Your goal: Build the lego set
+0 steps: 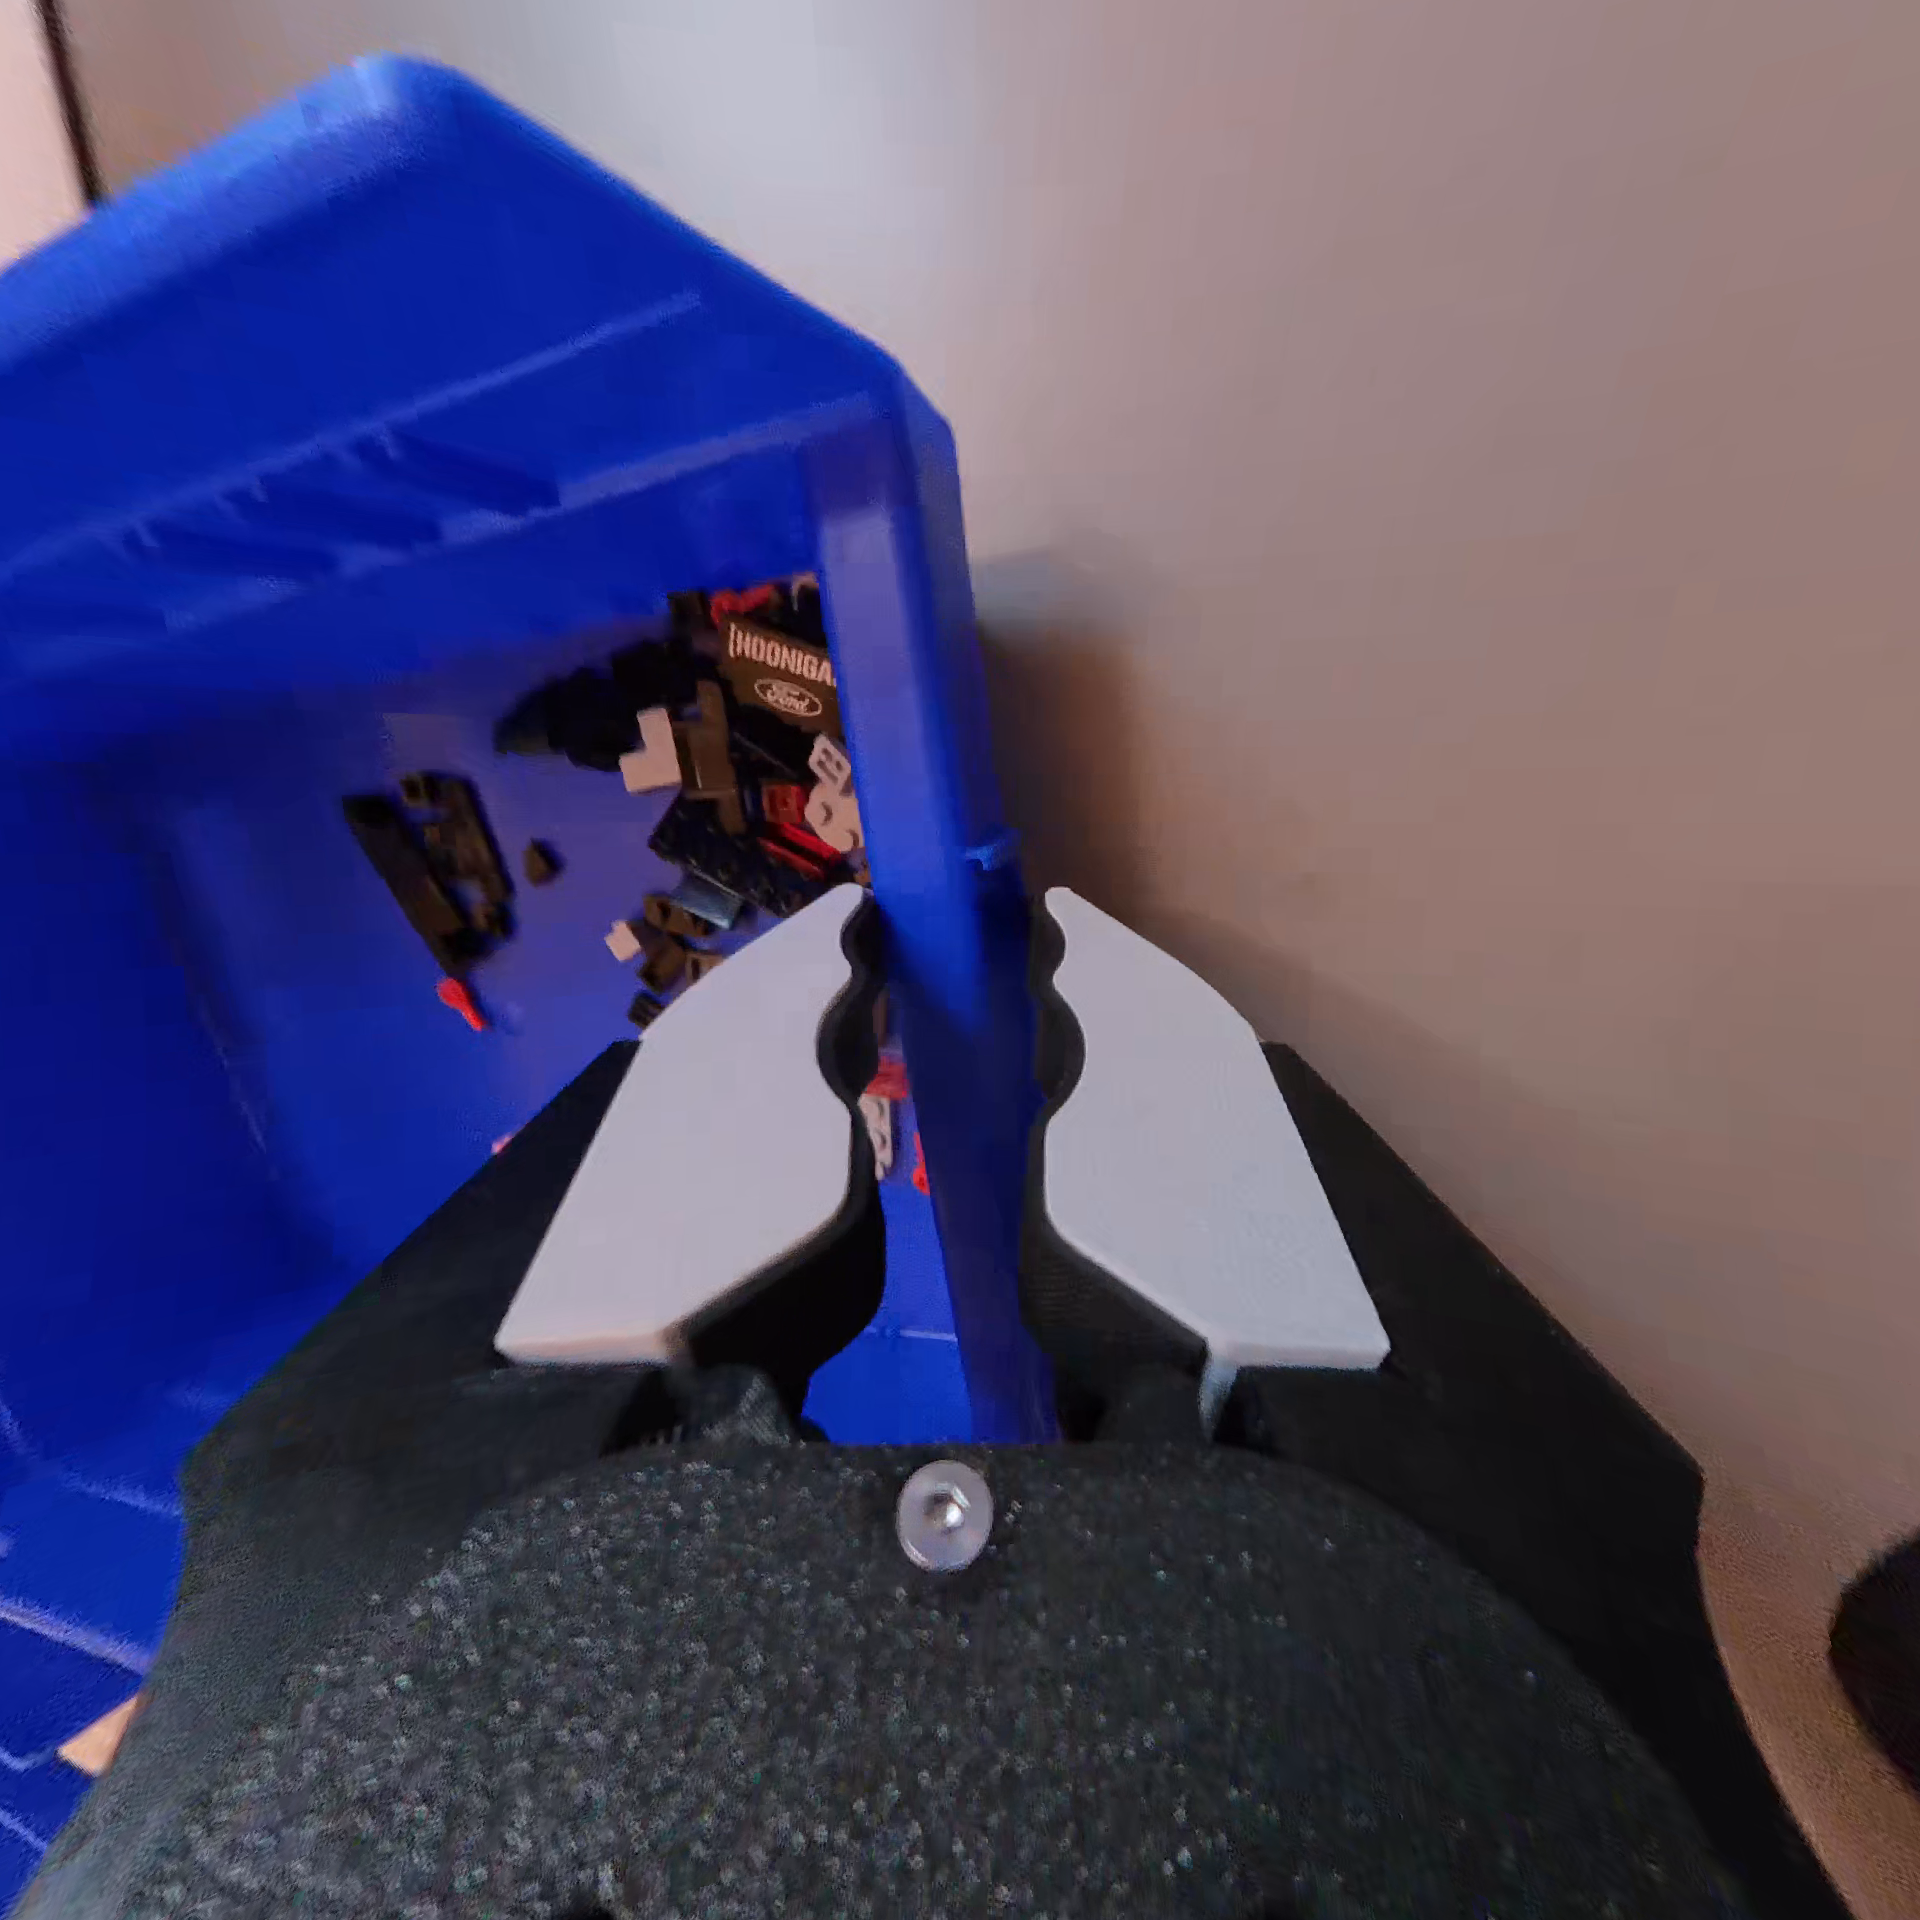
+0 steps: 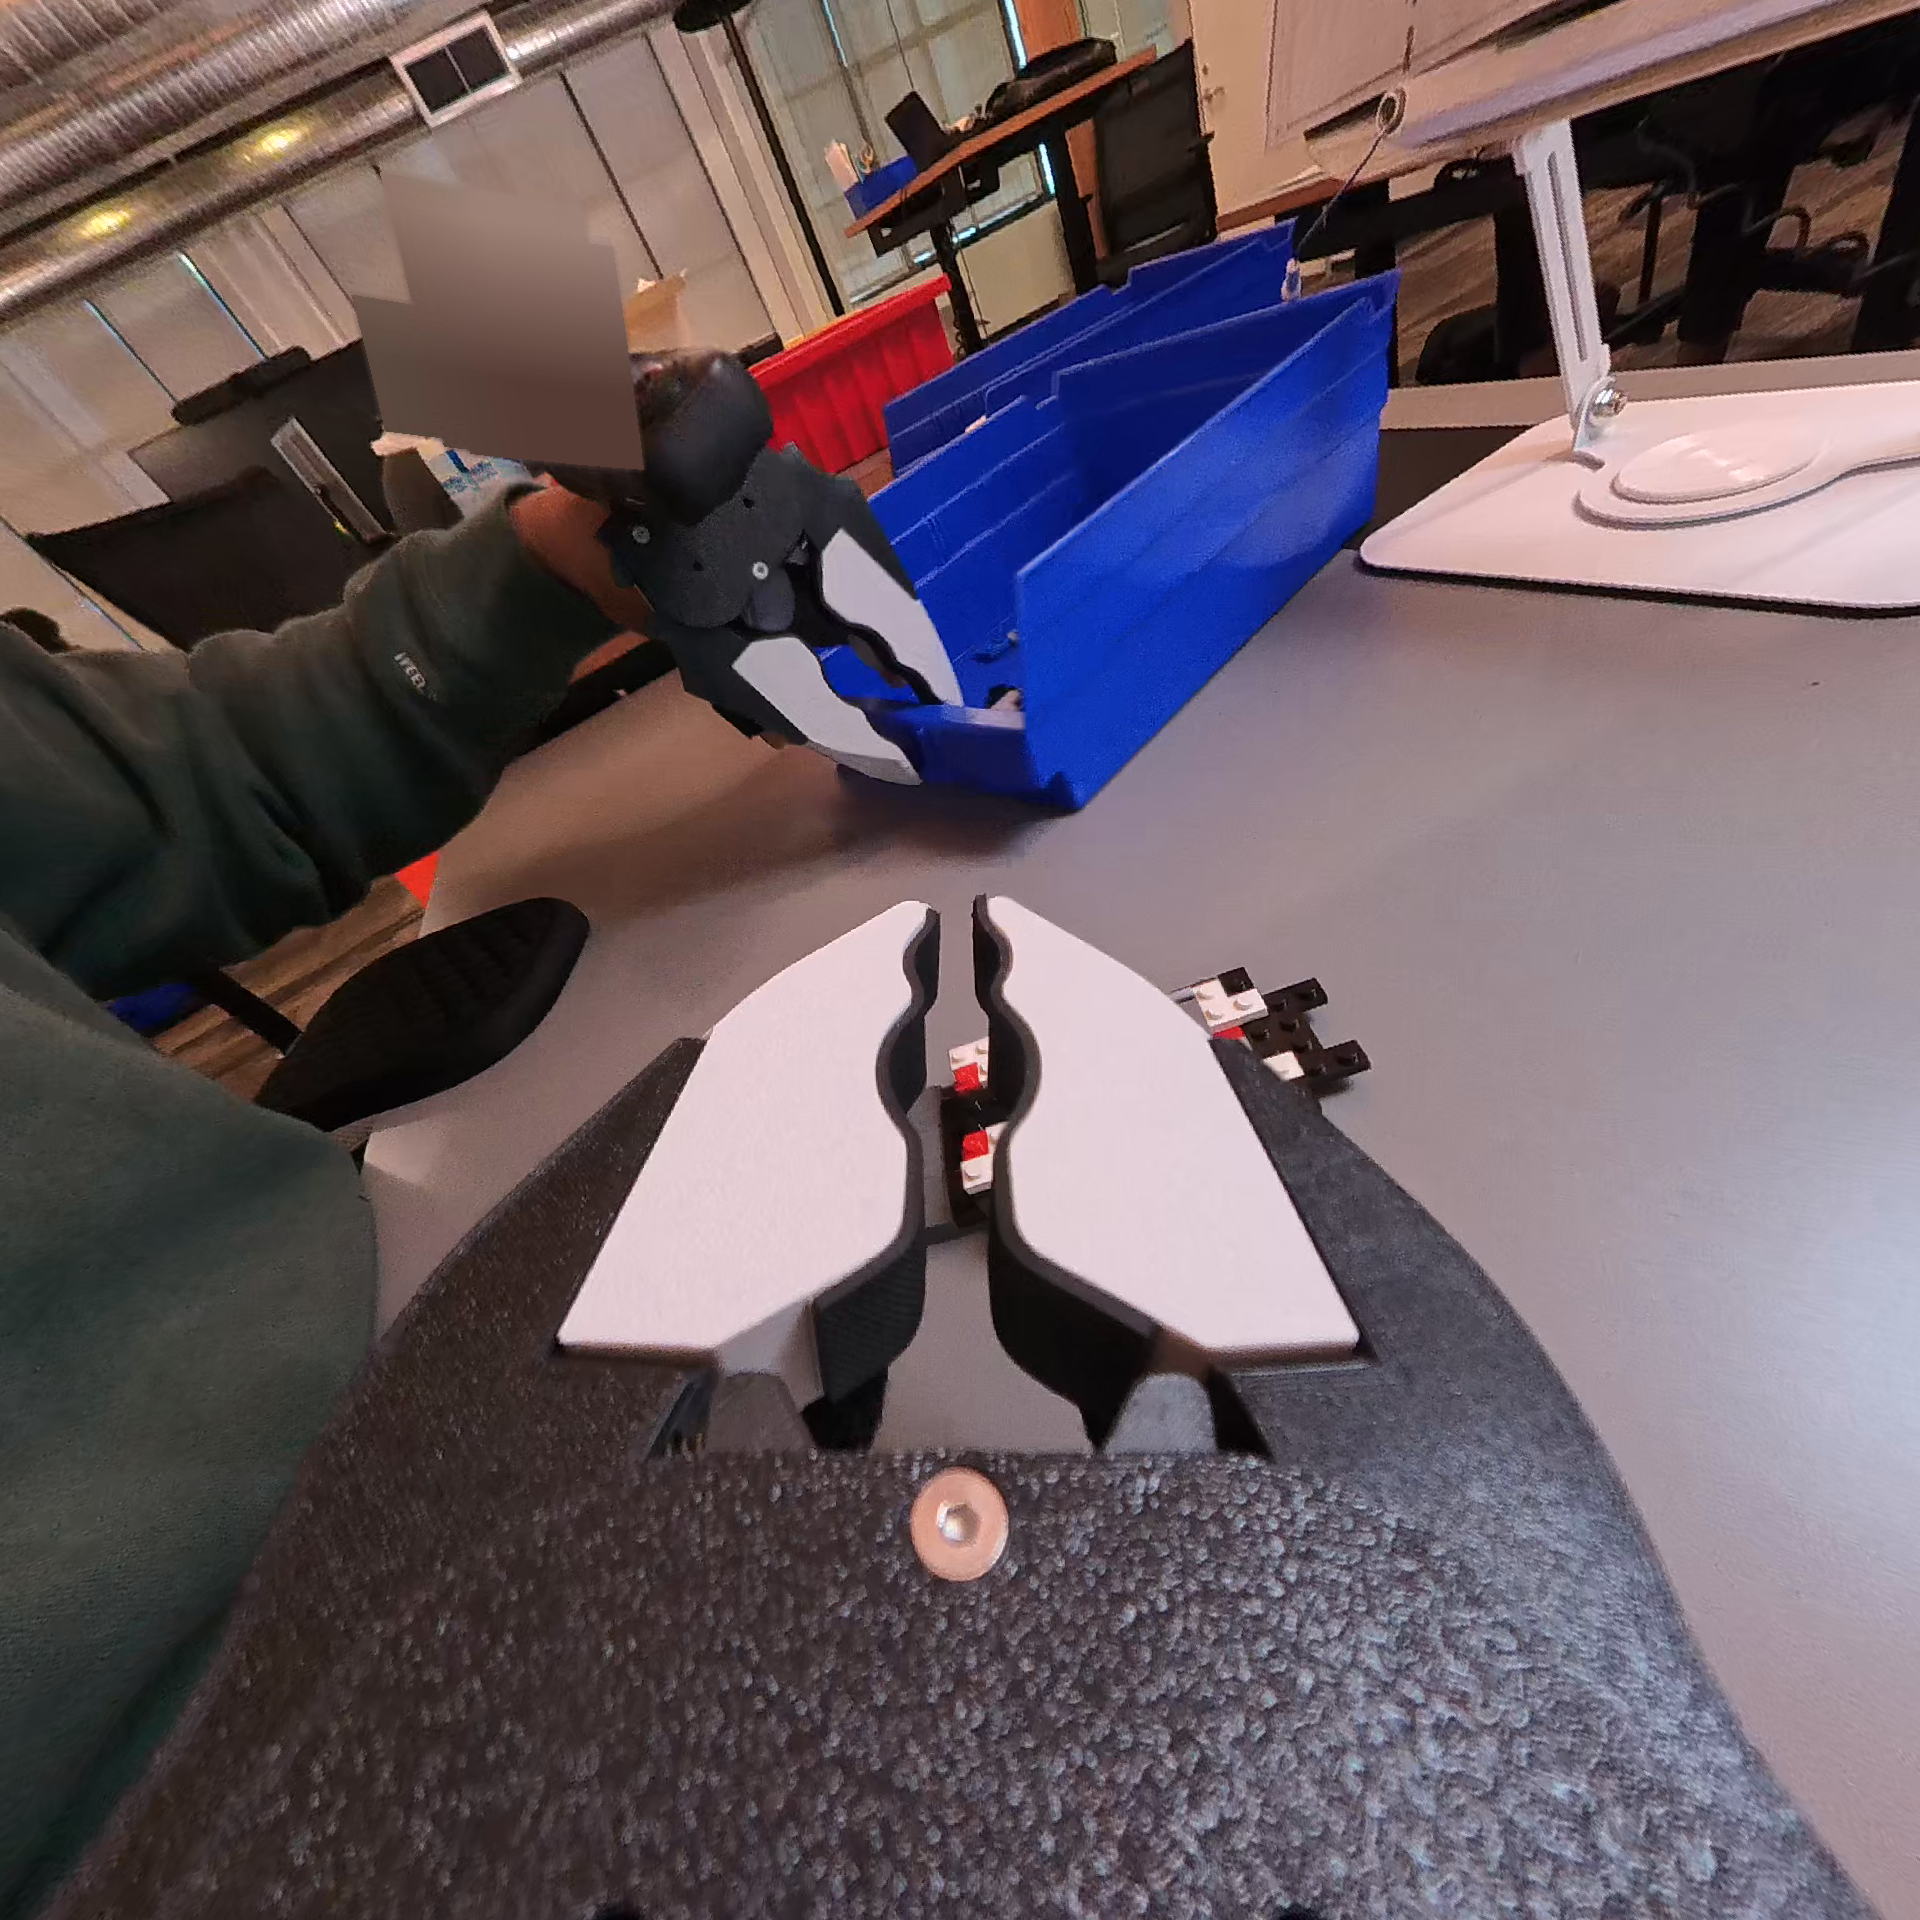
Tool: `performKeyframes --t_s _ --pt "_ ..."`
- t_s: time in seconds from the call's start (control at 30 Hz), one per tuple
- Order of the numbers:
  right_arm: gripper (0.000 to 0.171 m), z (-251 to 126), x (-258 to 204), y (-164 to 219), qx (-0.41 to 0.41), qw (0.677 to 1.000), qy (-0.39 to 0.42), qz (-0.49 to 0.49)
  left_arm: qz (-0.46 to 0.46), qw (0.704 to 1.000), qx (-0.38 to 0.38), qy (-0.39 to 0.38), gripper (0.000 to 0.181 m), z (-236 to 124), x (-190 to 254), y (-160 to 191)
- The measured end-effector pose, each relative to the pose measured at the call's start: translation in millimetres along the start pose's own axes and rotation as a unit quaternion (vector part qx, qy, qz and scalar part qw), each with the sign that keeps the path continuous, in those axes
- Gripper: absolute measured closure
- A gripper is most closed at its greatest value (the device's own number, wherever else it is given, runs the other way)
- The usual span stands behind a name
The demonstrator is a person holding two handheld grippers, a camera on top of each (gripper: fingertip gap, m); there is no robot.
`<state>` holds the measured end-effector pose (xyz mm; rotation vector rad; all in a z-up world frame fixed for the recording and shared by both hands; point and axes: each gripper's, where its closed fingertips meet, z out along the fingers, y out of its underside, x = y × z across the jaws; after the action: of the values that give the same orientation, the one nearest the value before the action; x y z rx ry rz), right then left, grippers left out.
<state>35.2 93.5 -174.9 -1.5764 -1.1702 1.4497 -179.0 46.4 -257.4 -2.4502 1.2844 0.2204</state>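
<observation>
My left gripper (image 1: 956, 904) is shut on the side wall of a blue bin (image 1: 416, 416) and holds it tilted up off the table. Several loose black, white and red bricks (image 1: 717, 769) lie inside the bin. The right wrist view shows that gripper (image 2: 928, 732) clamped on the bin's low front corner (image 2: 1195, 540). My right gripper (image 2: 956, 914) is low over the grey table (image 2: 1455, 831). Its jaws are almost together around a black, white and red brick assembly (image 2: 1283, 1029), which sticks out past the right finger.
More blue bins (image 2: 1091, 332) and a red bin (image 2: 862, 364) stand behind the tilted one. A white stand base (image 2: 1683, 499) sits at the far right. A black chair seat (image 2: 436, 997) and a person's green sleeve (image 2: 260, 727) are on the left. Tip to tip, the grippers are about 25 cm apart.
</observation>
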Motion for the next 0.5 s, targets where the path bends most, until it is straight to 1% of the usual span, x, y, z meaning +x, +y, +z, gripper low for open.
performKeyframes --t_s 0.07,0.17,0.3,0.33,0.4,0.43,0.47,0.5 --pt "0.165 2.5 0.8 4.6 -0.01 1.0 0.002 -0.002 0.001 1.0 0.02 -0.01 0.154 5.8 0.0 -24.8" --pt "0.165 5.7 2.3 13.3 -0.033 0.999 0.012 -0.017 -0.001 0.999 0.018 -0.03 0.153 13.2 -5.8 -50.3" --pt "0.165 8.5 7.5 25.7 -0.069 0.995 0.039 -0.059 -0.013 0.999 0.014 -0.029 0.152 16.1 -10.7 -61.6" --pt "0.165 9.3 7.8 27.9 -0.075 0.994 0.044 -0.069 -0.009 0.999 0.027 -0.039 0.152 13.4 -12.9 -64.4" --pt "0.165 10.5 8.7 31.8 -0.088 0.991 0.054 -0.088 -0.009 0.996 0.035 -0.084 0.144 2.3 -20.9 -63.9" --pt "0.165 11.3 9.4 33.4 -0.092 0.989 0.059 -0.097 -0.009 0.993 0.05 -0.108 0.139 -6.1 -23.3 -66.8" --pt "0.164 11.9 10.4 35.3 -0.098 0.988 0.064 -0.103 -0.009 0.989 0.085 -0.122 0.135 -15.9 -21.4 -75.2" --pt "0.163 12.7 12.3 36.9 -0.103 0.986 0.071 -0.108 -0.012 0.983 0.135 -0.126 0.137 -25.9 -15.2 -87.6"
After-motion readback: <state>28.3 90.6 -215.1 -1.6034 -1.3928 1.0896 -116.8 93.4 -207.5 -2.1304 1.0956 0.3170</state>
